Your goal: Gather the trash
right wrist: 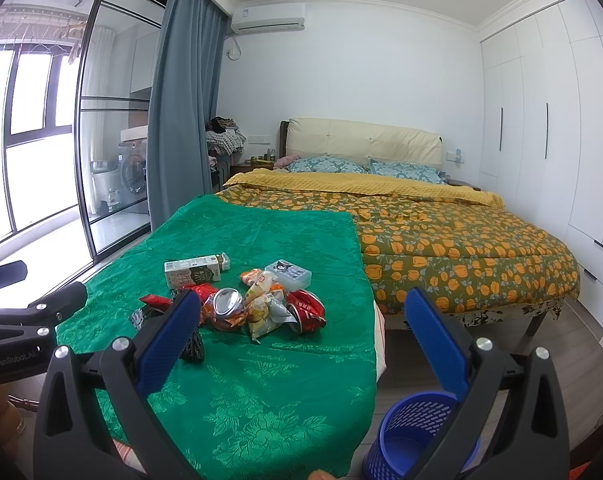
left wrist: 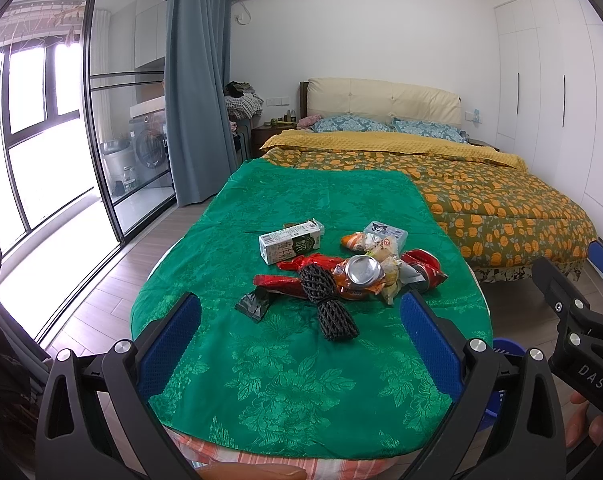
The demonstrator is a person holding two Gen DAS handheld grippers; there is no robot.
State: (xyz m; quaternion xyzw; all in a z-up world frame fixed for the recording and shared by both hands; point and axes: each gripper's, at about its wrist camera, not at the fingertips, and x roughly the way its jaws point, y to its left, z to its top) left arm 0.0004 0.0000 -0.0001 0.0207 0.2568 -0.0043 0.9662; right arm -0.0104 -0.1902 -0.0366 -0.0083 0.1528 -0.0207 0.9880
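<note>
Both wrist cameras look from the green-clothed table's [left wrist: 301, 380] near edge toward the bed [right wrist: 441, 240], sharing the mid-table trash pile [left wrist: 341, 272].

Bench [left wrist: 261, 380], draped in green floral cloth [left wrist: 321, 200]. On it, clustered: milk carton [left wrist: 291, 242], crushed silver-topped can [left wrist: 363, 270], crushed red can [left wrist: 423, 268], red wrappers [left wrist: 285, 282], black foam net [left wrist: 327, 306], dark packet [left wrist: 253, 305], small blue-white box [left wrist: 385, 234].

Blue bin [right wrist: 417, 436] half behind gripper finger
</note>
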